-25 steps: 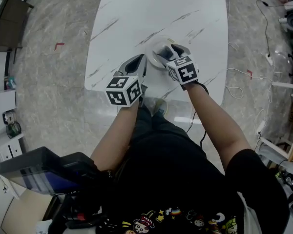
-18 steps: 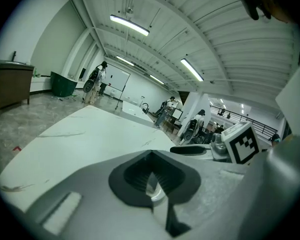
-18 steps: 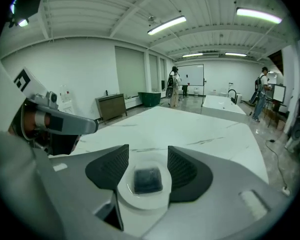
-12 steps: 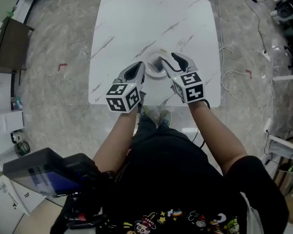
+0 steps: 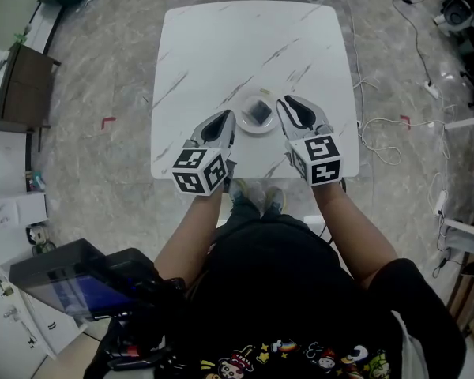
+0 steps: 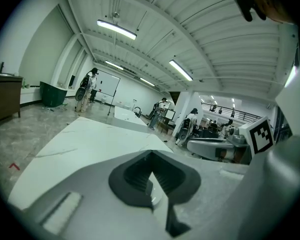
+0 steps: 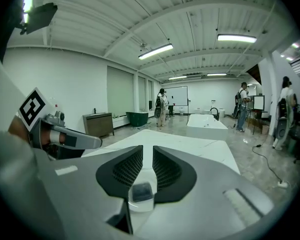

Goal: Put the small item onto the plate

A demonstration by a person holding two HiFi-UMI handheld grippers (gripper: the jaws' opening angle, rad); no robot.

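A small dark square item lies on a white plate near the front edge of the marble table. My right gripper hovers just right of the plate. Its jaws have just been closing, and a narrow gap with nothing in it is left between them. In the right gripper view, the plate and the item show through the gap of that gripper. My left gripper hangs left of the plate, its tips together and empty.
The table's front edge runs just under both grippers, with the person's shoes below it. Cables trail on the floor to the right. A dark cabinet stands far left. Several people stand in the hall in the gripper views.
Both grippers have lifted and drawn back toward the person. The right one was over the plate with wide jaws; it now sits beside it with jaws nearly together, and the item shows on the plate.
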